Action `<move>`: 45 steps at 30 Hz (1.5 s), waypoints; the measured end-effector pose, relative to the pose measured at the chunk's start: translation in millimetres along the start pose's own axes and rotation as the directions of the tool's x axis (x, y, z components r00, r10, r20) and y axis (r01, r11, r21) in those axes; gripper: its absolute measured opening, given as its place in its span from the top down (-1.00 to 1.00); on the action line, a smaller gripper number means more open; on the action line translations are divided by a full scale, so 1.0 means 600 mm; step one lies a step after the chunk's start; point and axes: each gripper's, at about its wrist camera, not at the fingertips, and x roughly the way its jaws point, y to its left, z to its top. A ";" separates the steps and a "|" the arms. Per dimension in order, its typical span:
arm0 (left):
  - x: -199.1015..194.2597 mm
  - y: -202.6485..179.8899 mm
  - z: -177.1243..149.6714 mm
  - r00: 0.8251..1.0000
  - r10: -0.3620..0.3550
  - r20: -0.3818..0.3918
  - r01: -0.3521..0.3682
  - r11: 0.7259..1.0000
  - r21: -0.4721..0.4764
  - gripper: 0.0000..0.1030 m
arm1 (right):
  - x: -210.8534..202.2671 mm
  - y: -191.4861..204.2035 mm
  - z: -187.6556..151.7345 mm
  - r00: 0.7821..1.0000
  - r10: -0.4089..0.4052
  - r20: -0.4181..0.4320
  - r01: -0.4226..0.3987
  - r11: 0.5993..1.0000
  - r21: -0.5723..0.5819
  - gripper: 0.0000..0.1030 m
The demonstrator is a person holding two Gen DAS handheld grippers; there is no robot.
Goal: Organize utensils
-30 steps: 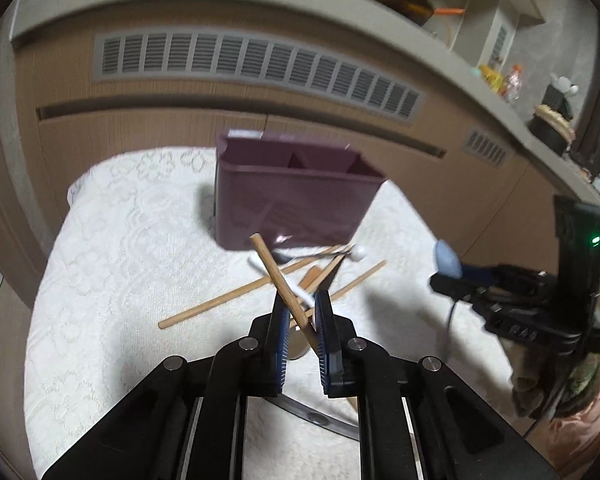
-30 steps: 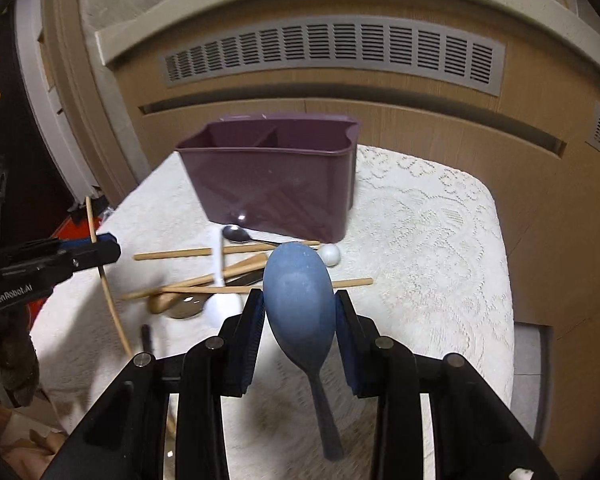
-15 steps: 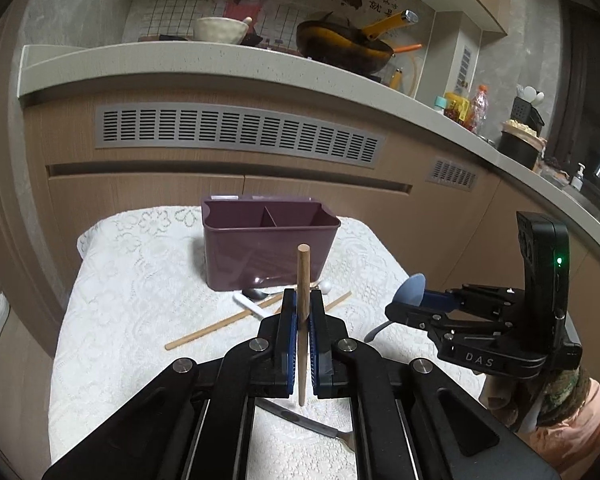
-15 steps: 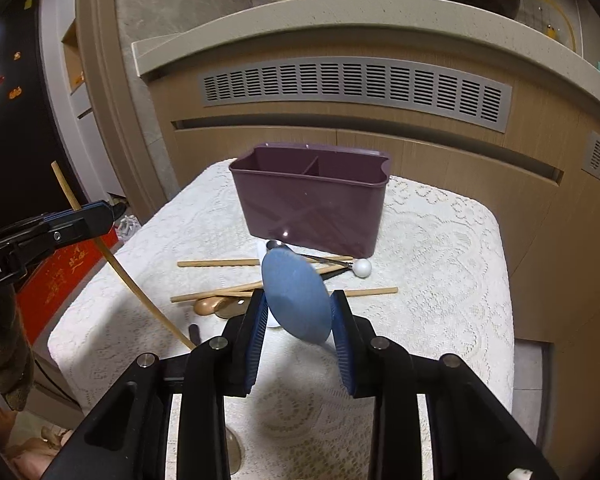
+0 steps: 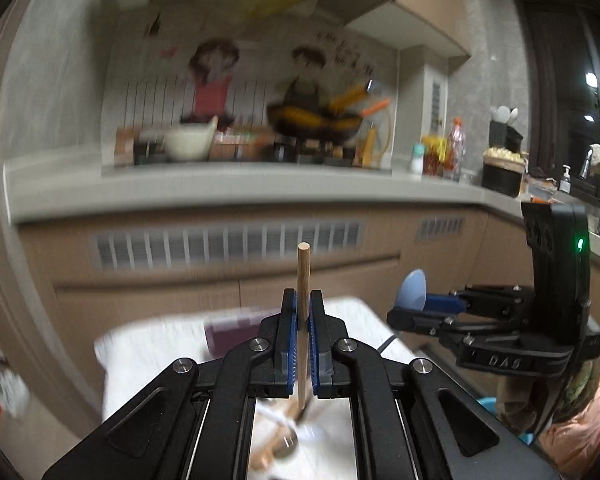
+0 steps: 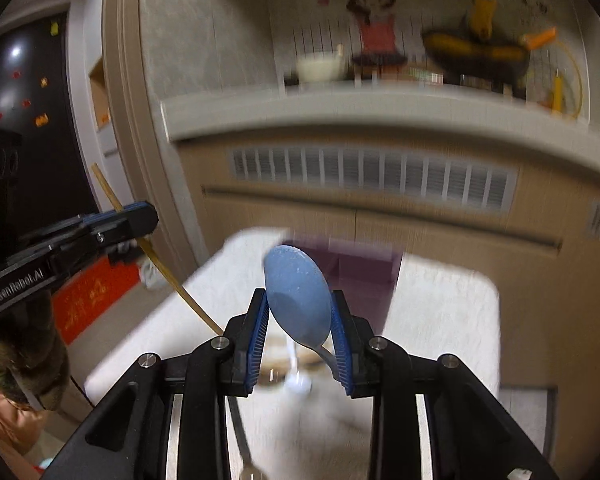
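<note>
The left gripper [image 5: 303, 312] is clamped tight on a chopstick [image 5: 303, 268], which stands upright between its pads. The right gripper [image 6: 300, 316] pinches the bowl of a blue spoon [image 6: 298, 296], handle hanging below. Both are held above the table [image 6: 451, 312]. The purple caddy [image 6: 363, 272] sits at the table's far edge, blurred, with loose utensils [image 5: 284, 436] lying in front of it.
</note>
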 end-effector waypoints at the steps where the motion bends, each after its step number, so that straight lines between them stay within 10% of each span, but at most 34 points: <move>1: 0.002 0.003 0.020 1.000 0.005 0.015 -0.005 1.000 0.013 0.90 | -0.008 -0.001 0.022 1.000 0.001 0.024 -0.001 1.000 -0.005 0.44; 11: 0.109 0.079 0.118 0.999 0.022 0.028 -0.022 1.000 0.002 0.90 | 0.045 -0.046 0.161 0.994 -0.025 0.106 0.024 1.000 0.016 0.44; 22: 0.318 0.175 0.036 0.991 -0.008 -0.136 -0.004 0.996 -0.094 0.90 | 0.287 -0.135 0.069 0.990 -0.016 -0.143 0.034 0.991 0.128 0.44; 31: 0.339 0.185 -0.076 0.956 -0.095 -0.277 0.058 0.989 -0.139 0.86 | 0.359 -0.153 0.020 0.971 -0.012 -0.239 0.042 0.992 0.122 0.44; 35: 0.324 0.152 -0.129 0.915 -0.193 -0.354 0.162 0.980 -0.117 0.83 | 0.341 -0.157 0.028 0.978 -0.025 -0.205 0.054 0.990 0.134 0.44; 39: 0.328 0.094 -0.186 0.833 -0.274 -0.481 0.284 0.957 -0.054 0.35 | 0.261 -0.137 0.062 0.995 -0.030 -0.094 0.039 0.994 0.099 0.44; 45: 0.360 0.010 -0.262 0.725 -0.289 -0.626 0.381 0.925 0.014 0.22 | 0.161 -0.123 0.084 0.998 -0.060 -0.015 0.061 0.996 0.062 0.44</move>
